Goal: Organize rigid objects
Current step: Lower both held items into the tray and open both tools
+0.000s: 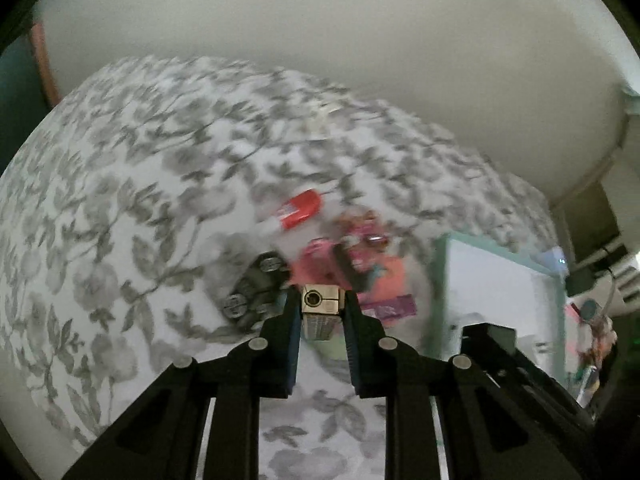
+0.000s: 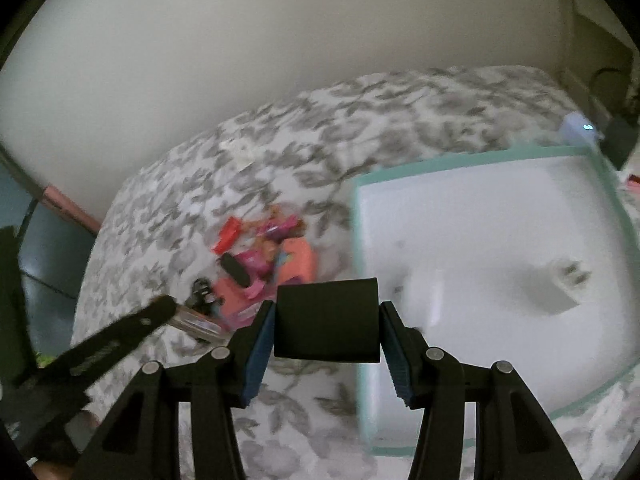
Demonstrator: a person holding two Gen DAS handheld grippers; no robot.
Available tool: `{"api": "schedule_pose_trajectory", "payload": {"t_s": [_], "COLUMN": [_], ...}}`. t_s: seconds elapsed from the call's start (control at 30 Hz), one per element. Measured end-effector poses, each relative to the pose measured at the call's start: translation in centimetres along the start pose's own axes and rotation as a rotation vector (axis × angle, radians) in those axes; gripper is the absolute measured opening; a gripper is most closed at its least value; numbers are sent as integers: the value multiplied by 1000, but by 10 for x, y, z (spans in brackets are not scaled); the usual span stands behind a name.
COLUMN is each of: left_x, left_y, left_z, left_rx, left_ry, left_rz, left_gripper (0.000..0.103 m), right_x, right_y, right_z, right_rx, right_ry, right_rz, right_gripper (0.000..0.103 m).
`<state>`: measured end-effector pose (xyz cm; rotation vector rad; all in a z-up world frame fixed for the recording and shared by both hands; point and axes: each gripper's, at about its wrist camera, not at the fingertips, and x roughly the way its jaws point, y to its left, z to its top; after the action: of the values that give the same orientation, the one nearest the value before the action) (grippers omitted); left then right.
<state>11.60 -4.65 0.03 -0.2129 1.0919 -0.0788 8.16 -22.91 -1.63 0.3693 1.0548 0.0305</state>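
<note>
My left gripper point(image 1: 321, 308) is shut on a small gold-capped rectangular object point(image 1: 320, 300), likely a lighter, held above the floral bedspread. My right gripper point(image 2: 327, 320) is shut on a black block point(image 2: 327, 318) at the left edge of the white tray with a teal rim point(image 2: 472, 160). A white plug adapter point(image 2: 554, 284) lies in the tray. A pile of pink and orange toys point(image 2: 272, 264) lies on the bed left of the tray, with a red item point(image 1: 300, 208) and a black wheeled piece point(image 1: 256, 284) beside it. The left gripper point(image 2: 160, 312) shows in the right view.
The floral bedspread point(image 1: 120, 200) covers the bed, and a pale wall rises behind it. The tray also shows in the left wrist view point(image 1: 500, 252). Clutter and a dark device point(image 2: 618, 140) sit past the tray's far right corner. The bed edge drops off at left.
</note>
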Motion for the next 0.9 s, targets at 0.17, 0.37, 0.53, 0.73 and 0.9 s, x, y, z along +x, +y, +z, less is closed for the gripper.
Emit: {"api": "schedule_pose_trajectory", "payload": {"t_s": [0.17, 0.37, 0.53, 0.73, 0.9], "left_x": [-7, -15, -17, -10, 6], "left_y": [-27, -65, -93, -119, -130], "left_z": [-7, -19, -30, -49, -63], "left_rx": [48, 138, 203, 262, 309], "left_ry": [17, 14, 48, 132, 197], "left_rz": [-102, -155, -228, -287, -263], "left_gripper": [21, 21, 21, 21, 21], "right_x": [-1, -12, -24, -37, -31], "right_y": [-33, -71, -93, -112, -122], "right_z": [1, 1, 1, -1, -5], "right_rx": [47, 141, 204, 236, 257], "right_ry": [11, 1, -17, -35, -5], "right_rz": [-100, -127, -137, -194, -203], "right_gripper": [54, 54, 54, 54, 54]}}
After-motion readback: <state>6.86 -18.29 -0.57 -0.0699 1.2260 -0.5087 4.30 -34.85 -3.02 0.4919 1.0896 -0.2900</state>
